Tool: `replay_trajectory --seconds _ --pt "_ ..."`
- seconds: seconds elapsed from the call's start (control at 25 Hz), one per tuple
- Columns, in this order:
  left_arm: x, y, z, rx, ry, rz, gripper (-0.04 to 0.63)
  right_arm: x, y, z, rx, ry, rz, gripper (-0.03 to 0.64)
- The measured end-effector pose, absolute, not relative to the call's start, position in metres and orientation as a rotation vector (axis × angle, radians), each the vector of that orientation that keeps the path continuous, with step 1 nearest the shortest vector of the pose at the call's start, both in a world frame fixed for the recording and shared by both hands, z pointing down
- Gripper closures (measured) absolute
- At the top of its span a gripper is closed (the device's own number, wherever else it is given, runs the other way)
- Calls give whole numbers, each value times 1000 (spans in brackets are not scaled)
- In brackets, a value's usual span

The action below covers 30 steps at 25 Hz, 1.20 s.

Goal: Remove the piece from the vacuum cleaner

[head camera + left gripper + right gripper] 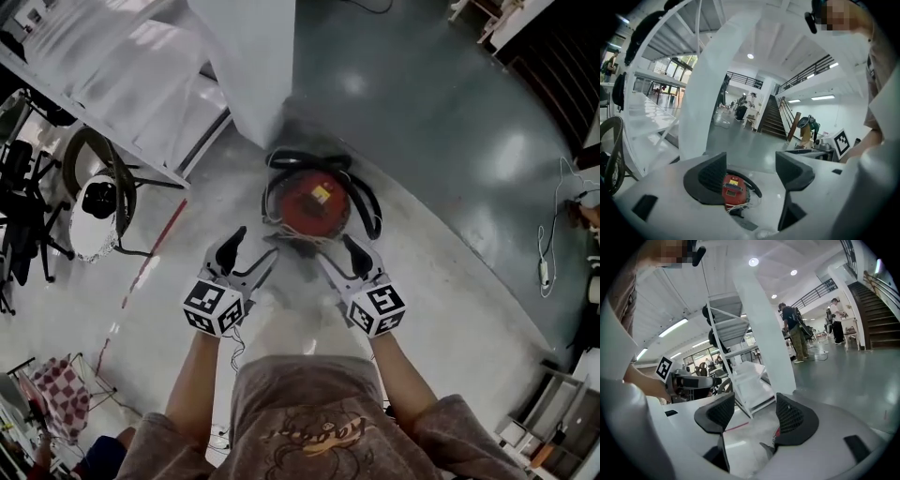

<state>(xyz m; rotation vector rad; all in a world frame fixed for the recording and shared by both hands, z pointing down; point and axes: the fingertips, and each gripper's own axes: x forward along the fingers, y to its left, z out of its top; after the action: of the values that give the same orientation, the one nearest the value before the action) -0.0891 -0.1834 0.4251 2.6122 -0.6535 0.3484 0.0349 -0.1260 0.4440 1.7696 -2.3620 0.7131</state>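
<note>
The red, drum-shaped vacuum cleaner (314,204) sits on the floor just ahead of and below both claws, centred between them, neither clearly the nearer. The left claw (253,248) and the right claw (330,251) hang spread and empty above it. A black hose (367,197) coils round its body, and a yellow label shows on top.

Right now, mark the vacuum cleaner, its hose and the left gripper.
vacuum cleaner (314,208): head view, red top.
hose (373,204): head view, right loop.
left gripper (751,165): left gripper view, between open jaws.
</note>
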Motion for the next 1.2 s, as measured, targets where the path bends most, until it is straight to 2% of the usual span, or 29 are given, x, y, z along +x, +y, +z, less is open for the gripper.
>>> replay_trajectory --seconds 0.8,1.2 --pt "-43 -152 740 2582 -149 835 292 24 -99 753 1636 -2101 953 371" --pt "-25 -129 843 2590 37 1000 291 5 -80 857 1515 -2060 1026 371"
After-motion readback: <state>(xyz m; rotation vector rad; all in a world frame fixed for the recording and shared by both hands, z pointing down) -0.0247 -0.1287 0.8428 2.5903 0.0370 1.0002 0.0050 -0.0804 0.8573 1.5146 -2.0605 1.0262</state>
